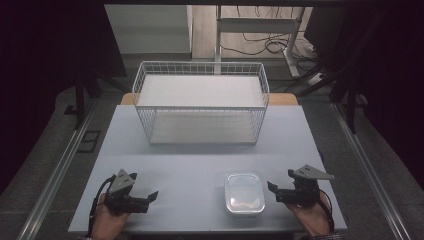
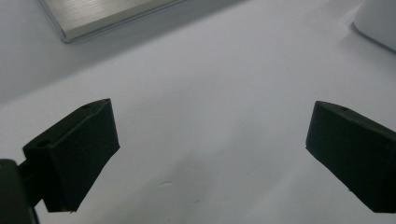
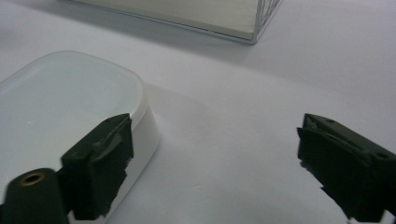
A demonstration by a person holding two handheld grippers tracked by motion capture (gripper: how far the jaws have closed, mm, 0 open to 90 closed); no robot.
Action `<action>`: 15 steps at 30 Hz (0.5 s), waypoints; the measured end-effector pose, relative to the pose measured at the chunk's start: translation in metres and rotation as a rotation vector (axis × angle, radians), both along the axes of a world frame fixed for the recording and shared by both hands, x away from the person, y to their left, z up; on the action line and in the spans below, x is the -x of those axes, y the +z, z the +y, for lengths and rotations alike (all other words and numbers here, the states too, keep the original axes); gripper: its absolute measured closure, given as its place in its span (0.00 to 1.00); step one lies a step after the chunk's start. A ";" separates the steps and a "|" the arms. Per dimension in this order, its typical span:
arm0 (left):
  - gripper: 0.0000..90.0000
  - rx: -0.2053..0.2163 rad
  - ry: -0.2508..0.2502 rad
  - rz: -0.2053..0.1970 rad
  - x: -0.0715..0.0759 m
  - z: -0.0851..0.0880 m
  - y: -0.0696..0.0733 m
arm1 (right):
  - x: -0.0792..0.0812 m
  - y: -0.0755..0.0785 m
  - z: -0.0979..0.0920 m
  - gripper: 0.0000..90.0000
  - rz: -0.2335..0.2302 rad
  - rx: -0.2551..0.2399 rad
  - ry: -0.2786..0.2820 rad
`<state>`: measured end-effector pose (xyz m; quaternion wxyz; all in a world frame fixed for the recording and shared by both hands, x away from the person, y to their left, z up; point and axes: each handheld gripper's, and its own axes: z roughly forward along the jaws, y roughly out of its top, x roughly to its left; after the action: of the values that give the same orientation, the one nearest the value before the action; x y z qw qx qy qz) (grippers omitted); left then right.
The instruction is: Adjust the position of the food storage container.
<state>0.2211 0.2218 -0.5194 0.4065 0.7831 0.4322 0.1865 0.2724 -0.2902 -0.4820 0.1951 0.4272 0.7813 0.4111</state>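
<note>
A white wire basket (image 1: 200, 100) with a pale flat floor stands at the back middle of the light table (image 1: 190, 160). A shallow white lidded container (image 1: 244, 192) lies near the front edge, right of centre. My left gripper (image 1: 143, 186) rests at the front left, open, with bare table between its jaws (image 2: 210, 130). My right gripper (image 1: 280, 180) is just right of the container, open and holding nothing (image 3: 212, 140). In the right gripper view the container (image 3: 70, 98) lies at the left, its corner beside one jaw.
A basket corner (image 2: 107, 18) and the container's edge (image 2: 378, 23) show far off in the left gripper view. The basket's near rim (image 3: 210, 18) crosses the top of the right gripper view. Metal rails (image 1: 60, 165) flank the table; cables and a stand (image 1: 260, 30) lie behind.
</note>
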 end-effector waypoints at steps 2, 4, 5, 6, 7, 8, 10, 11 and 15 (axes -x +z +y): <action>0.02 0.004 -0.001 0.006 0.000 -0.001 0.000 | 0.000 0.000 -0.001 0.23 -0.003 -0.003 0.011; 0.02 0.008 0.000 0.003 0.001 -0.001 0.001 | 0.000 0.001 0.000 0.26 -0.004 -0.003 0.011; 0.02 0.012 -0.001 0.000 0.001 -0.001 0.002 | 0.001 0.001 0.000 0.27 -0.007 -0.005 0.013; 0.02 0.016 -0.001 -0.003 0.002 -0.001 0.002 | 0.001 0.002 0.000 0.28 -0.008 -0.002 0.012; 0.02 0.019 -0.004 -0.005 0.002 -0.001 0.002 | 0.002 0.002 0.001 0.30 -0.007 0.003 0.011; 0.01 0.022 -0.007 -0.007 0.002 -0.001 0.002 | 0.002 0.003 0.001 0.30 -0.002 0.005 0.009; 0.01 0.018 -0.013 -0.003 0.002 -0.003 0.001 | 0.001 0.002 0.001 0.34 0.011 0.007 0.008; 0.01 0.009 -0.019 0.001 0.001 -0.004 0.001 | 0.001 0.002 0.001 0.37 0.023 0.009 0.013; 0.01 0.032 -0.043 0.015 0.001 -0.006 -0.001 | 0.001 0.003 0.003 0.56 0.049 0.036 0.054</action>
<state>0.2203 0.2157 -0.5201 0.4195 0.7870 0.4212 0.1649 0.2714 -0.2876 -0.4791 0.1723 0.4122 0.8044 0.3915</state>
